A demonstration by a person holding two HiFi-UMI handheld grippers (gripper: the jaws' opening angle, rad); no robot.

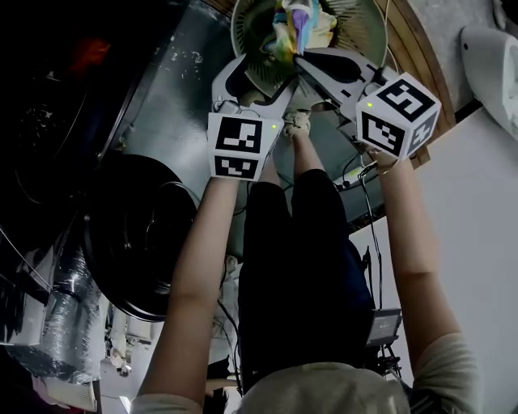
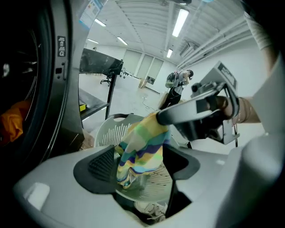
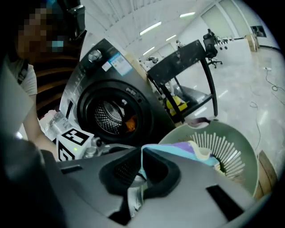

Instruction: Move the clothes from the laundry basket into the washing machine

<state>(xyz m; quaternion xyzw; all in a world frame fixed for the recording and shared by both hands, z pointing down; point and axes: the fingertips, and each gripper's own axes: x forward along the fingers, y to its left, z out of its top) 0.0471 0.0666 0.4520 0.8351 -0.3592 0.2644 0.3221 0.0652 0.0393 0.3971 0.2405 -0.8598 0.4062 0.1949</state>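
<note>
A striped garment [image 1: 291, 24], banded in yellow, green, blue and purple, hangs over the round pale laundry basket [image 1: 356, 28]. My right gripper [image 1: 299, 58] is shut on the garment's upper part; in the right gripper view the cloth [image 3: 178, 153] runs out from between the closed pads of that gripper [image 3: 141, 171]. My left gripper [image 1: 263, 73] is right beside it and open. In the left gripper view the garment [image 2: 140, 151] dangles between the spread jaws of the left gripper [image 2: 138, 171], and the right gripper's fingertips [image 2: 165, 116] pinch its top. The basket [image 2: 109, 131] lies below.
The dark front-loading washing machine [image 3: 109, 116] stands to the left with its door [image 1: 146, 234] swung open; an orange garment [image 3: 130, 124] lies in the drum. A black table [image 3: 187, 67] stands behind the basket. The person's legs [image 1: 299, 267] are below the grippers.
</note>
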